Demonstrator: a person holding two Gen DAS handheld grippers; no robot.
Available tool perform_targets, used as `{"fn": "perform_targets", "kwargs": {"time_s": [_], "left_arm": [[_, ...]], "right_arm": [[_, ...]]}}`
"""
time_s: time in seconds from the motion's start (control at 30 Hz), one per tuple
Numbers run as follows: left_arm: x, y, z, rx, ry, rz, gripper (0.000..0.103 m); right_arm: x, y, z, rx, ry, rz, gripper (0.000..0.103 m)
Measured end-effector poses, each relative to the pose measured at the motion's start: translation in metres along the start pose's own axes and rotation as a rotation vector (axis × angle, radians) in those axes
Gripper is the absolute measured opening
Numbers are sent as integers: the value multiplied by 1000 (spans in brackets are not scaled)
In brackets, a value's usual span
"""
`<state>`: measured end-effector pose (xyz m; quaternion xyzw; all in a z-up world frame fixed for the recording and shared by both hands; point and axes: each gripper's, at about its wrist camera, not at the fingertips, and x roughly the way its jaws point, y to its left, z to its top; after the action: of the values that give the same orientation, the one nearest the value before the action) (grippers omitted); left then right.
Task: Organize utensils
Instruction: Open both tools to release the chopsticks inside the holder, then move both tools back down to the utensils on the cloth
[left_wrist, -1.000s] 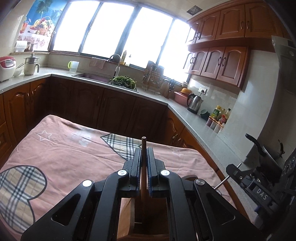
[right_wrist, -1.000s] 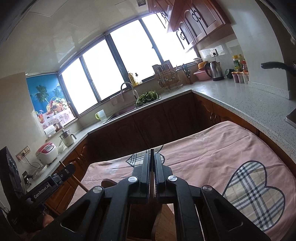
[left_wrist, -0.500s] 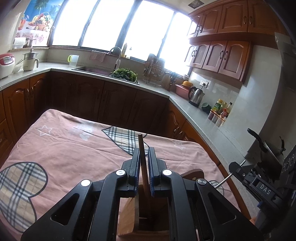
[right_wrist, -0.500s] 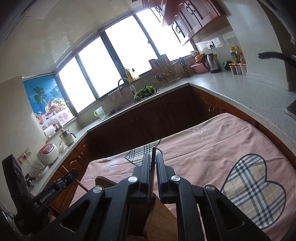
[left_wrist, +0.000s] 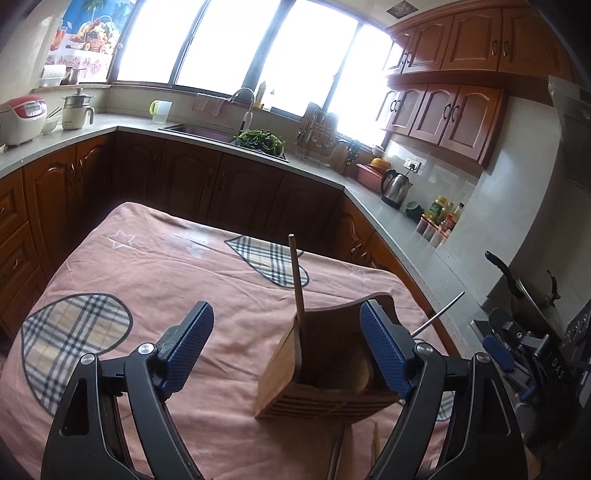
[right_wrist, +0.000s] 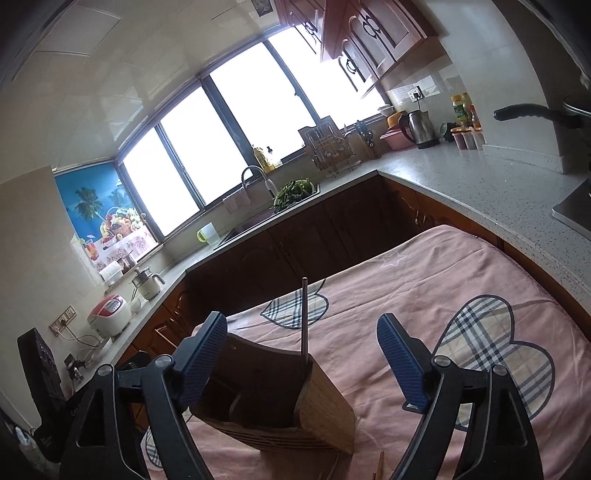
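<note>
standing utensils in a slatted wooden holder

sitting on the pink cloth-covered table (left_wrist: 155, 280) is a boxy wooden holder (left_wrist: 325, 380) with grooved sides and a curved back rim. the left claw (left_wrist: 286, 350) is hovering spread wide, gripping nothing, ribbed blue pads (left_wrist: 192, 343) flanking the holder. a round wooden chopstick (left_wrist: 296, 280) is leaning in the holder's left corner. the right claw (right_wrist: 303, 358) is also gaping apart, empty, above the holder (right_wrist: 280, 413). only the right wrist view is showing a thin metal rod (right_wrist: 304, 321) standing upright in a corner; only the left is showing a metal stick (left_wrist: 439, 314) poking past its right pad.
</note>
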<state>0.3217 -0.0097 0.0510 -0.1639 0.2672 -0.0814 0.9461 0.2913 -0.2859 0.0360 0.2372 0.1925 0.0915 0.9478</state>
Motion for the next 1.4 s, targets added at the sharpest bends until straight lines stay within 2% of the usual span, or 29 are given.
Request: {"fn": "perform_targets", "kwargs": {"time_s": [0.2,0.3,0.7,0.97,1.33,1.4], "left_arm": [[-33,24,-23,-35,49,53,84],[-47,35,-37,-54,80,54,84],[-97,88,-100,-53,208,134,84],[-105,112,-140,-67,287,182,84],[-103,111,-160,-38,347,196,83],[-98,110,-164,-26,369,194,81]], "right_arm": [[-31,2,-17,2,18,-2,87],[-44,3,-29,5,24,-5,87],[-80,-4,-77,-7,114,-27,87],[-93,-1,-101,-32,152,-45,87],[-98,-1,-124,-78,190,-84,87],[-96,-3,-127,-86,200,-96,87]]}}
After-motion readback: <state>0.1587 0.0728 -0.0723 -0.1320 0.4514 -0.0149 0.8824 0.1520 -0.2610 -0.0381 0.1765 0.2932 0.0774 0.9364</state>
